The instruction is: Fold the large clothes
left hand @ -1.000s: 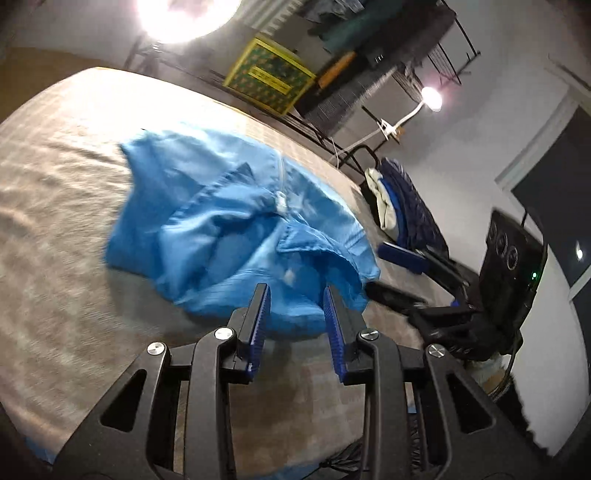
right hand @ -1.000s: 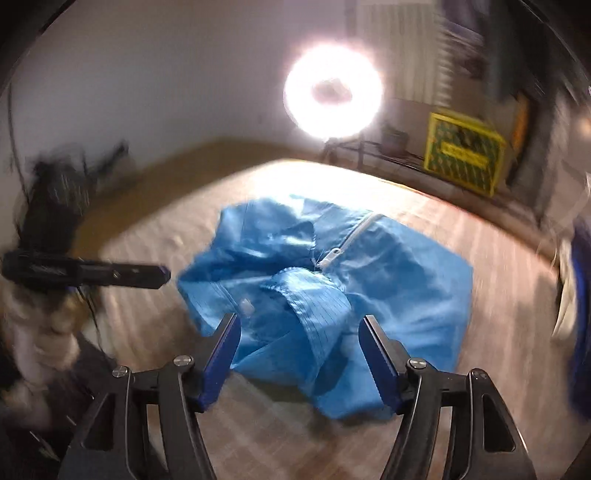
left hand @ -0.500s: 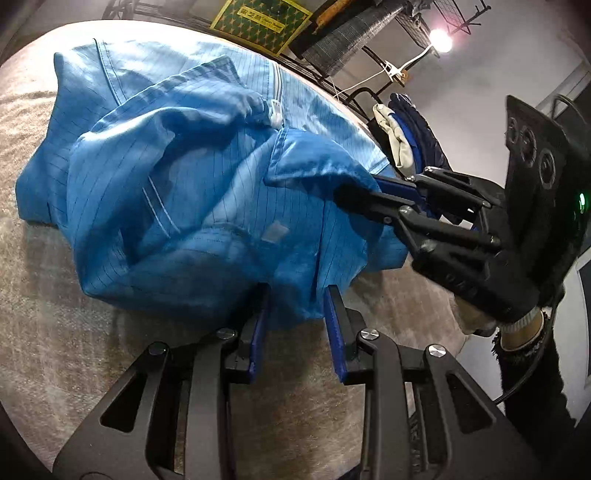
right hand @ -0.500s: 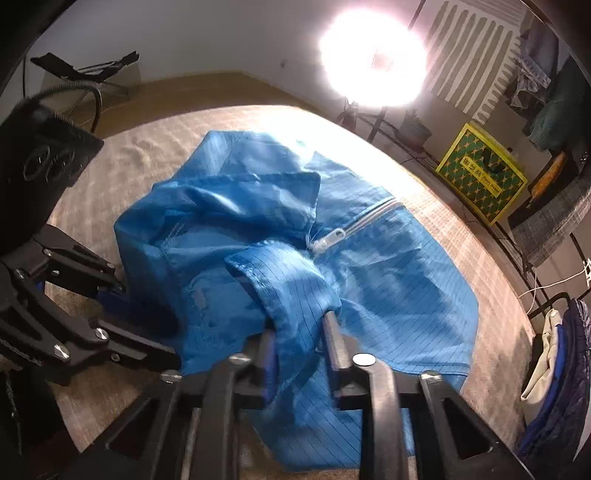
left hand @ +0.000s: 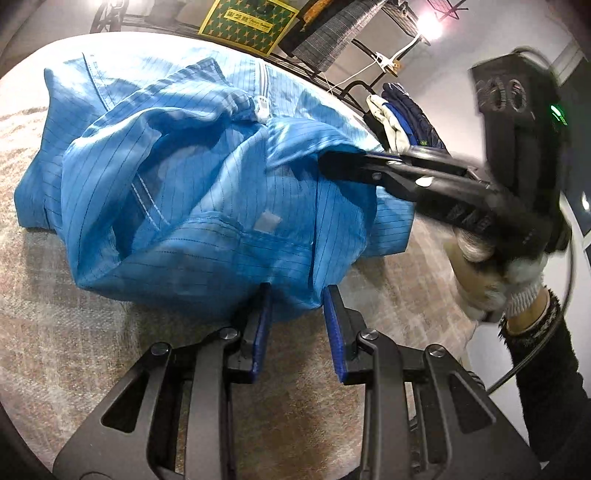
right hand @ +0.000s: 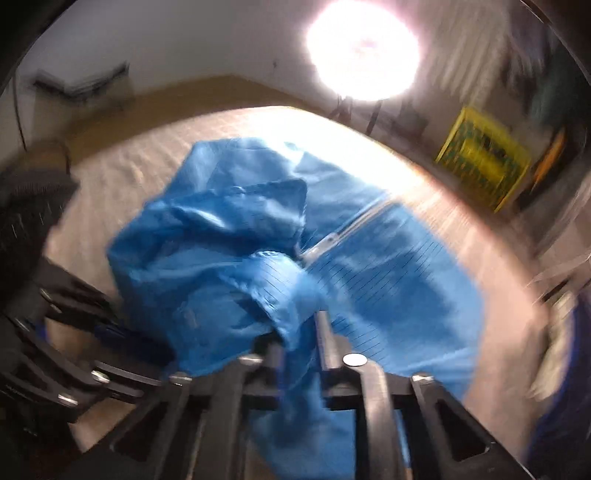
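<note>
A crumpled blue zip-front garment [left hand: 207, 192] lies on a beige cloth-covered table [left hand: 74, 369]. My left gripper [left hand: 297, 295] is open, its blue-padded fingers at the garment's near edge with a fold of fabric between them. My right gripper [right hand: 299, 325] is shut on a bunched blue cuff of the garment [right hand: 280, 280] and lifts it; it also shows in the left wrist view [left hand: 332, 162] at the right, held by a gloved hand. The right wrist view is motion-blurred.
A yellow-green box [left hand: 251, 22] and a rack of hanging clothes [left hand: 332, 22] stand behind the table. A chair with dark and white clothes [left hand: 402, 110] is at the right. A bright ring lamp [right hand: 362, 48] stands beyond the table's far edge.
My right gripper went from wide open to shut on the blue cuff and is lifting it. My left gripper moved in to the garment's near edge and stays open.
</note>
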{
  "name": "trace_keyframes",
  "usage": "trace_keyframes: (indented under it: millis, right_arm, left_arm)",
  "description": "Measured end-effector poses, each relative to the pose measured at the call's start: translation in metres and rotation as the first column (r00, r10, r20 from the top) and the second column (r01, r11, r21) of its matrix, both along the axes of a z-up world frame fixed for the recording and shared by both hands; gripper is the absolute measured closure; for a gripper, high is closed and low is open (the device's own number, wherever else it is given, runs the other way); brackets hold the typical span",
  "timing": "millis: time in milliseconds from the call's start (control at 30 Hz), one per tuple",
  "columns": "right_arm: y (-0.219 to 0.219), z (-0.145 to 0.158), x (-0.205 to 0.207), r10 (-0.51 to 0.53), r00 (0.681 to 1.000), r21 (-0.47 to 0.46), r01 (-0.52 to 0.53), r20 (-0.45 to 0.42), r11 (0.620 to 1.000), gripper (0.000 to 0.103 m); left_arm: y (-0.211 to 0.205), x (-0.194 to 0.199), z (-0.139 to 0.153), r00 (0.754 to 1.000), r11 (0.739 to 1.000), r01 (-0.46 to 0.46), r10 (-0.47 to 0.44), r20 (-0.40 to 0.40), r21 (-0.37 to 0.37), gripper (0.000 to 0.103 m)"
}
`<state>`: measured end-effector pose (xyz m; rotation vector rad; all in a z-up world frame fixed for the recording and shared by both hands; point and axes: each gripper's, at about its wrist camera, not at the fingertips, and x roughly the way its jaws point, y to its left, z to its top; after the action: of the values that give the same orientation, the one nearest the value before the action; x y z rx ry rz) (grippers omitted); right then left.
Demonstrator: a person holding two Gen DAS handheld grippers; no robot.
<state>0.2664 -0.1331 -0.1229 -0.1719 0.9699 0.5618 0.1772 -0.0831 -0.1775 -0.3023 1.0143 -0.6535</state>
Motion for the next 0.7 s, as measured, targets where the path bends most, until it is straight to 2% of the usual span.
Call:
trace_keyframes:
  millis: [33, 67, 100, 133, 167, 200, 300, 367, 400, 467, 600, 667, 700]
  right_arm:
    - [-0.014, -0.002, 0.004, -0.022, 0.997, 0.129, 0.031, -0.069, 0.991, 0.1]
    - [-0.031, -0.005, 0.008, -0.032, 0.989, 0.281, 0.072, -0.145, 0.957, 0.101]
    - [-0.054, -0.011, 0.013, -0.05, 0.972, 0.456, 0.152, -0.229, 0.877, 0.102]
    - [-0.066, -0.016, 0.015, -0.059, 0.959, 0.528, 0.202, -0.275, 0.825, 0.102]
    - [-0.075, -0.02, 0.016, -0.076, 0.953, 0.553, 0.235, -0.294, 0.799, 0.103]
    - [-0.077, -0.02, 0.015, -0.096, 0.956, 0.535, 0.236, -0.277, 0.811, 0.103]
    - [-0.068, -0.011, 0.01, -0.135, 0.976, 0.373, 0.191, -0.17, 0.908, 0.099]
    - [-0.057, -0.001, 0.008, -0.14, 0.985, 0.269, 0.162, -0.099, 0.95, 0.095]
    - [-0.053, 0.004, 0.008, -0.144, 0.987, 0.232, 0.156, -0.067, 0.96, 0.084]
    - [-0.047, 0.011, 0.012, -0.148, 0.989, 0.175, 0.148, -0.012, 0.973, 0.07]
    - [-0.035, 0.015, 0.024, -0.137, 0.99, 0.101, 0.135, 0.017, 0.986, 0.07]
    - [-0.037, 0.011, 0.033, -0.15, 0.989, 0.113, 0.151, -0.017, 0.982, 0.071]
    - [-0.037, 0.008, 0.036, -0.152, 0.988, 0.135, 0.156, -0.04, 0.979, 0.073]
  left_arm:
    - [0.0, 0.0, 0.0, 1.0, 1.0, 0.002, -0.002, 0.002, 0.002, 0.075]
    - [-0.001, 0.0, 0.0, 1.0, 1.0, 0.004, -0.004, 0.005, 0.004, 0.075]
    - [-0.002, 0.0, 0.0, 1.0, 1.0, 0.006, -0.006, 0.008, 0.005, 0.075]
    - [-0.001, 0.0, 0.0, 1.0, 1.0, 0.007, -0.007, 0.008, 0.004, 0.075]
    - [-0.001, 0.001, 0.0, 1.0, 1.0, 0.008, -0.008, 0.005, 0.002, 0.075]
    - [-0.001, 0.001, 0.001, 1.0, 1.0, 0.01, -0.01, 0.0, -0.002, 0.075]
    - [0.001, -0.002, 0.015, 0.999, 0.998, 0.016, -0.015, 0.028, -0.053, 0.075]
    - [0.002, 0.0, 0.027, 0.998, 0.996, 0.003, 0.002, 0.06, -0.086, 0.075]
    - [0.001, 0.002, 0.032, 0.997, 0.996, 0.003, 0.003, 0.072, -0.092, 0.074]
    - [-0.005, 0.009, 0.037, 0.996, 0.997, -0.004, 0.01, 0.084, -0.077, 0.073]
    - [-0.014, 0.026, 0.023, 1.0, 0.996, 0.006, -0.005, 0.014, -0.087, 0.073]
    - [-0.015, 0.031, 0.012, 0.999, 0.992, 0.009, -0.013, -0.032, -0.123, 0.073]
    - [-0.015, 0.033, 0.008, 0.999, 0.989, 0.009, -0.016, -0.047, -0.148, 0.078]
